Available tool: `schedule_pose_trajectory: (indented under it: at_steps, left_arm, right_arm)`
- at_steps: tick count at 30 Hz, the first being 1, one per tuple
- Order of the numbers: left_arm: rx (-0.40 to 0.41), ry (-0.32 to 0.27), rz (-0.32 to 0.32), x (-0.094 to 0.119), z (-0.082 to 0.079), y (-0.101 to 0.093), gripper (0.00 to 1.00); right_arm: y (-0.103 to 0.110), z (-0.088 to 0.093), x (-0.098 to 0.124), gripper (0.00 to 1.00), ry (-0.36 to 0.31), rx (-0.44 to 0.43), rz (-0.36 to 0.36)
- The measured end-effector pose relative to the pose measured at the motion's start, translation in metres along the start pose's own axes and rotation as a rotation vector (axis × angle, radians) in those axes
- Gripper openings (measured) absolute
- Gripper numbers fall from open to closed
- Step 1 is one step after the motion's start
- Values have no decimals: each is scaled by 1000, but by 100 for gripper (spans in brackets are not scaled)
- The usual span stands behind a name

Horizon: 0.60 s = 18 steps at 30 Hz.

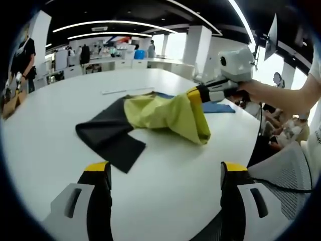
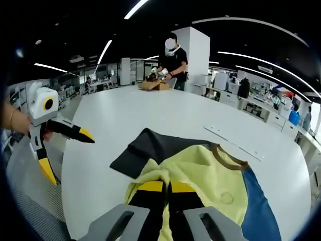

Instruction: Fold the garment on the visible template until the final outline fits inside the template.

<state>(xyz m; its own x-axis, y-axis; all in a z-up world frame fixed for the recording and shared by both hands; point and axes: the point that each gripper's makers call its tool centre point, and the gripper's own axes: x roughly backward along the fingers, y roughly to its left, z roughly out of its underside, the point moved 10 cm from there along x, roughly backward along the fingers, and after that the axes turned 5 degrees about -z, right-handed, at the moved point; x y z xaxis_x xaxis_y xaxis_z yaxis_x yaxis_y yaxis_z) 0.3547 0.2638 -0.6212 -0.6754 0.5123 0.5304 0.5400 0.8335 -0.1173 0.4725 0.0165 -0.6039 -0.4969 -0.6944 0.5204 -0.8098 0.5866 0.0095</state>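
A yellow T-shirt (image 1: pixel 165 113) with black sleeves (image 1: pixel 110 135) lies on the white table (image 1: pixel 50 130), partly over a blue template (image 1: pixel 219 108). My right gripper (image 1: pixel 194 95) comes in from the right, shut on a bunched fold of the yellow cloth and holding it off the table. In the right gripper view that gripper (image 2: pixel 167 187) pinches the yellow T-shirt (image 2: pixel 210 173) near its brown collar (image 2: pixel 228 155), with the blue template (image 2: pixel 256 201) at the right. My left gripper (image 1: pixel 165 168) is open over bare table, short of the black sleeve; it also shows as the left gripper (image 2: pixel 69 157), jaws apart.
A thin white strip (image 2: pixel 233 140) lies on the table beyond the shirt. A person stands at the far end by a cardboard box (image 2: pixel 153 85). A mesh chair (image 1: pixel 286 165) sits beside the table's near edge. Desks and pillars fill the room behind.
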Motion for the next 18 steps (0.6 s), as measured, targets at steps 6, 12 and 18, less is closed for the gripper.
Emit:
schedule_pose_trajectory:
  at_steps: [6, 12, 18]
  left_arm:
    - [6, 1, 1, -1, 0, 0, 85]
    - [11, 1, 1, -2, 0, 0, 84]
    - [14, 5, 2, -3, 0, 1, 83]
  right_arm:
    - [-19, 3, -3, 0, 7, -52, 40]
    - [-37, 12, -11, 0, 34, -106, 70]
    - [-54, 22, -23, 0, 82, -138, 93]
